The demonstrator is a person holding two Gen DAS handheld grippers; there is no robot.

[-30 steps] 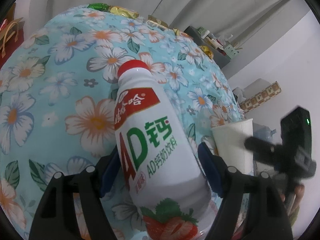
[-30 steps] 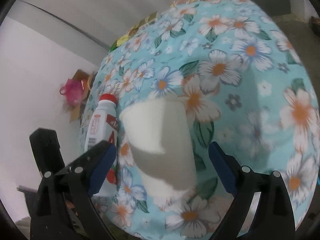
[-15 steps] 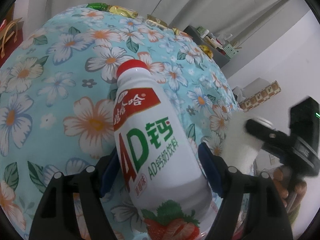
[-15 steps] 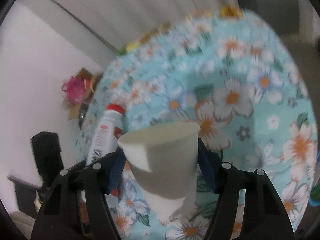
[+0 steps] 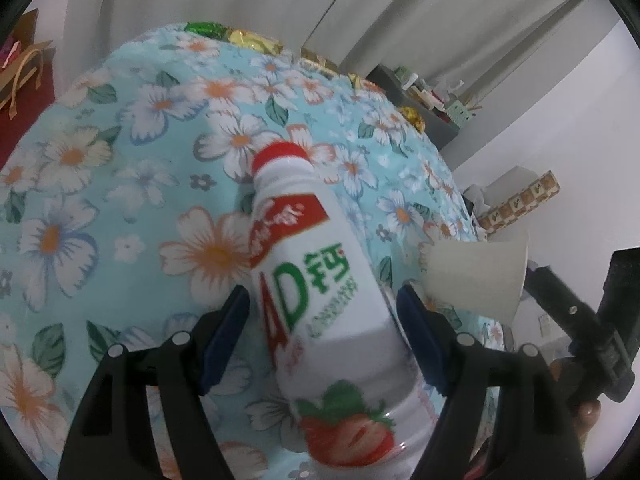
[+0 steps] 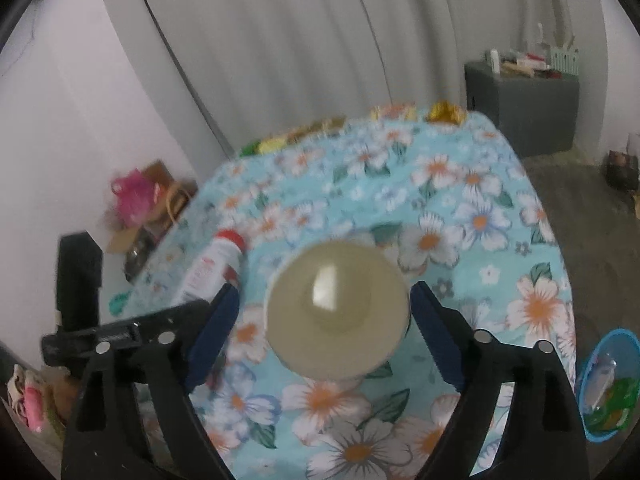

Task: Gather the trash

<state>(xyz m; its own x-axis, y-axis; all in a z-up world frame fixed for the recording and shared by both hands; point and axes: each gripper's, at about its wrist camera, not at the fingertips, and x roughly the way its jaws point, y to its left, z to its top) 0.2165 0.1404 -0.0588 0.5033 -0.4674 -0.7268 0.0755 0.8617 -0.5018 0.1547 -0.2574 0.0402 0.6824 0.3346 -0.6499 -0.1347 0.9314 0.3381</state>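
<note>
Between left gripper (image 5: 322, 312) fingers sits the bottle (image 5: 320, 300), clamped; right gripper (image 6: 324, 312) fingers opening around the cup (image 6: 338, 308).

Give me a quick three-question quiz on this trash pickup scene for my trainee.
1. True or false: the left gripper is clamped on the AD milk drink bottle.
2. The bottle's cap is: A blue, B red, C green.
3. What sits between the fingers of the right gripper?
Key: 1 true. 2 B. 3 the paper cup, its mouth facing the right wrist camera; those jaws are opening.
</note>
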